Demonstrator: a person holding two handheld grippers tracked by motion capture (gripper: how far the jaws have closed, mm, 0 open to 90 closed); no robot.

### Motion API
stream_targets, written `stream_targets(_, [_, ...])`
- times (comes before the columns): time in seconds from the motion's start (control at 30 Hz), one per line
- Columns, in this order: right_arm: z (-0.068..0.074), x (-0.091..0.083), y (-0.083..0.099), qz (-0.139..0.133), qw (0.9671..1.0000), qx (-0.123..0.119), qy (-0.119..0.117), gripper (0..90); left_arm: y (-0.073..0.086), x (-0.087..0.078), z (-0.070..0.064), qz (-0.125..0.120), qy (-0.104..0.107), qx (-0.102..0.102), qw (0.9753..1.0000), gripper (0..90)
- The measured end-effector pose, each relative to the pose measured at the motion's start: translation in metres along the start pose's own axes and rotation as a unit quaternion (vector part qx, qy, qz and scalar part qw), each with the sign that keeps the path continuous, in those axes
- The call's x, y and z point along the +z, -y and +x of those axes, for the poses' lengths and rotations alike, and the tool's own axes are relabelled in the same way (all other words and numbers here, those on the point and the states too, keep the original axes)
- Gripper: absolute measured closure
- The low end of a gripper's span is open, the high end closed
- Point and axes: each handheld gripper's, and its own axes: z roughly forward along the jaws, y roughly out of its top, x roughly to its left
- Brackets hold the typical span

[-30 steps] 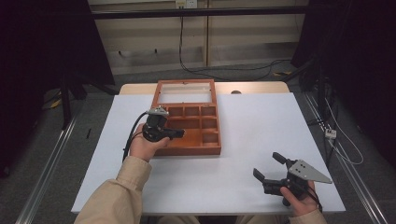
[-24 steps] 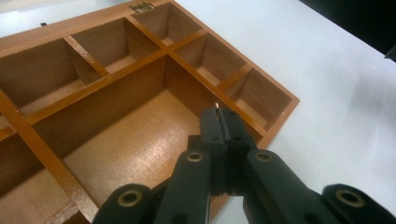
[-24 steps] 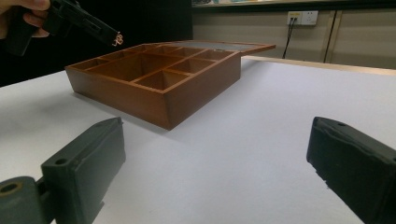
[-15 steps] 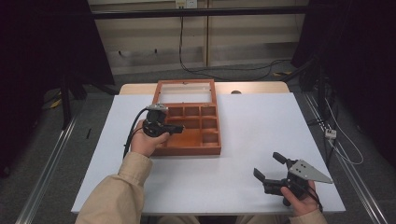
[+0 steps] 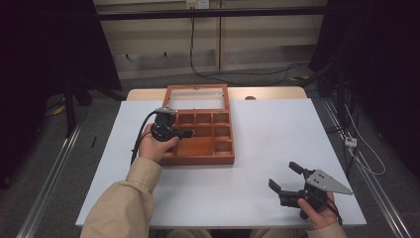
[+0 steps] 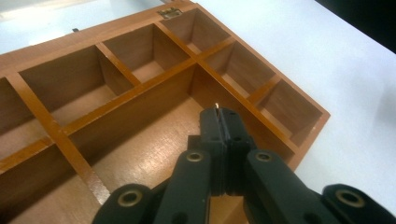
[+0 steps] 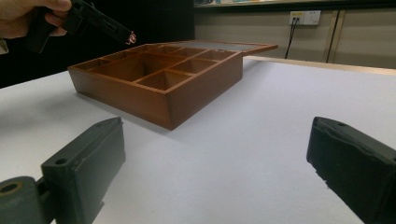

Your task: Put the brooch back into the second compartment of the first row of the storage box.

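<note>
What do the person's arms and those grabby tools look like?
Both tongs are black. The left tongs trail a black cable and have a small grey top. The right tongs carry a grey three-cornered plate. A beige sleeve covers the left arm; a bit of beige shows at the right wrist.

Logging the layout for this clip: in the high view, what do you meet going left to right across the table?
Left gripper, shut on a small metal piece, over the wooden compartment box → bare white table → right gripper, open.
</note>
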Motion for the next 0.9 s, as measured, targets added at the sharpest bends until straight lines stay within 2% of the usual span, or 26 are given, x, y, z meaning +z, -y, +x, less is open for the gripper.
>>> stream_targets(0.17, [-0.001, 0.0, 0.0, 0.0, 1.0, -0.001, -0.001, 4.3, -0.003, -0.001, 0.003, -0.001, -0.009, -0.002, 1.0, 89.8])
stream_targets(0.5, [-0.001, 0.0, 0.0, 0.0, 1.0, -0.001, -0.002, 4.3, -0.009, 0.001, 0.007, 0.0, -0.012, 0.002, 0.9999, 89.8])
stream_targets(0.9, [-0.001, 0.0, 0.0, -0.001, 1.0, 0.0, -0.002, 4.3, -0.01, 0.005, 0.017, -0.003, -0.023, -0.012, 0.9997, 89.8])
